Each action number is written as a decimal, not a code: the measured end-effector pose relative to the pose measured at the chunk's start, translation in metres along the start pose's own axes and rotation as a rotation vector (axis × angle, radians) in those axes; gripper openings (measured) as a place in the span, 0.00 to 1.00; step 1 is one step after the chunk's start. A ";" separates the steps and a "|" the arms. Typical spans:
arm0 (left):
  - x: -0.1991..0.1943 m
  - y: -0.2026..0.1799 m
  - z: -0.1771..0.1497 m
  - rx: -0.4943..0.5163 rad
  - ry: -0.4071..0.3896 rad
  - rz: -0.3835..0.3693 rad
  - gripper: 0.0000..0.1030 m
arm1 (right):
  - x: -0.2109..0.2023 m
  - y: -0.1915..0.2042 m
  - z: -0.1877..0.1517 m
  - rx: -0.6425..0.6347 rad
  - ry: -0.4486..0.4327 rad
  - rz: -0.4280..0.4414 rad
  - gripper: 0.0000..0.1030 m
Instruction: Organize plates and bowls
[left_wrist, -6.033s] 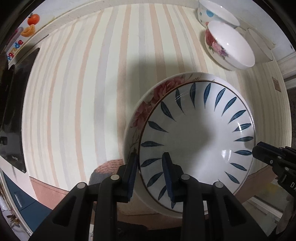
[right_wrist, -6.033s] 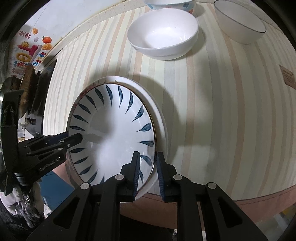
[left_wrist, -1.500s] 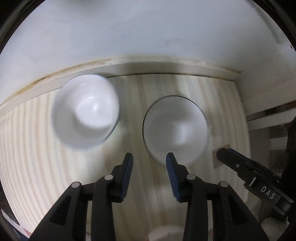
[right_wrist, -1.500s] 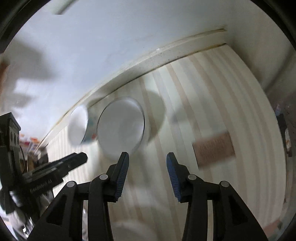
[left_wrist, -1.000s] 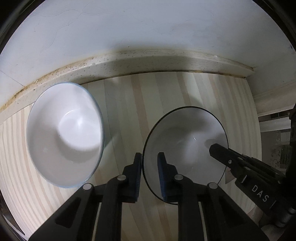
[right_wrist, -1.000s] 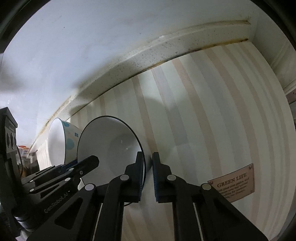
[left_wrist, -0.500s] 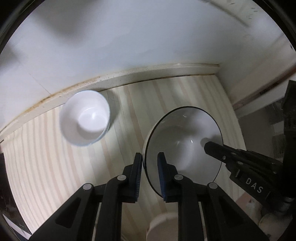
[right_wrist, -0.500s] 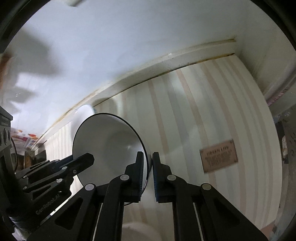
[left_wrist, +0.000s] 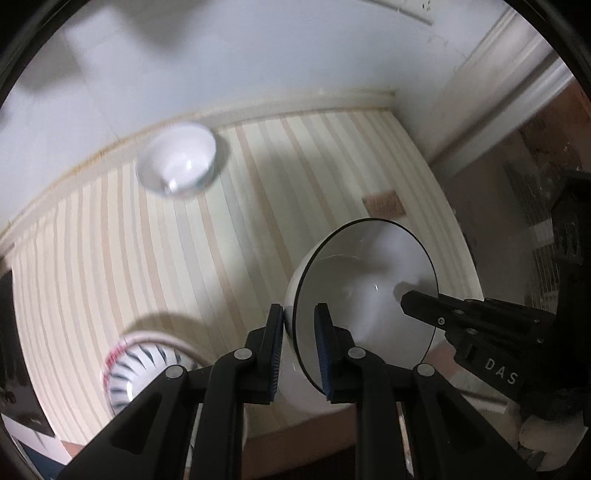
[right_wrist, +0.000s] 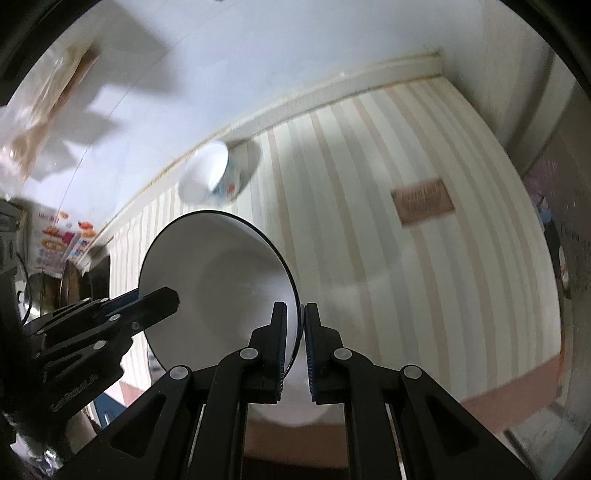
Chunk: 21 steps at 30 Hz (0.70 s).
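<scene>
A: Striped tablecloth (left_wrist: 229, 258) carries a stack: blue-leaf plate (left_wrist: 140, 365) nested in a floral one. Empty.
B: The black-rimmed bowl (left_wrist: 365, 295)?
A: Airborne, empty; left gripper (left_wrist: 298, 345) and right gripper (right_wrist: 294, 341) both pinch its rim.
B: Left?
A: Stacking it, likely; the dotted bowl (left_wrist: 179, 166) sits by the wall.

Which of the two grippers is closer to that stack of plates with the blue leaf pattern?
Left. The left gripper holds the black-rimmed bowl just beside the blue-leaf plates; the right gripper grips the bowl's far rim.
</scene>
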<state>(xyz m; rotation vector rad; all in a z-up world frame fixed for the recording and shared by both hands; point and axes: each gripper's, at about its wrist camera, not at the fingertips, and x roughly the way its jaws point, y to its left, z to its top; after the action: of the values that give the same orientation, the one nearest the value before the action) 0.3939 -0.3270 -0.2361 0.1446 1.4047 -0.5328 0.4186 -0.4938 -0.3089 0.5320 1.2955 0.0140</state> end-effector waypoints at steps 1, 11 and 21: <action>0.003 0.000 -0.005 -0.007 0.014 -0.003 0.14 | 0.000 0.000 -0.008 0.002 0.010 -0.002 0.11; 0.047 -0.002 -0.041 0.003 0.120 0.028 0.14 | 0.040 -0.014 -0.060 0.024 0.116 -0.021 0.11; 0.069 -0.011 -0.055 0.047 0.165 0.065 0.14 | 0.063 -0.027 -0.068 0.031 0.164 -0.046 0.11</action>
<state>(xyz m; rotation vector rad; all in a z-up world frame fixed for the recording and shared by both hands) 0.3450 -0.3334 -0.3099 0.2764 1.5425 -0.5094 0.3669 -0.4739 -0.3879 0.5360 1.4702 -0.0012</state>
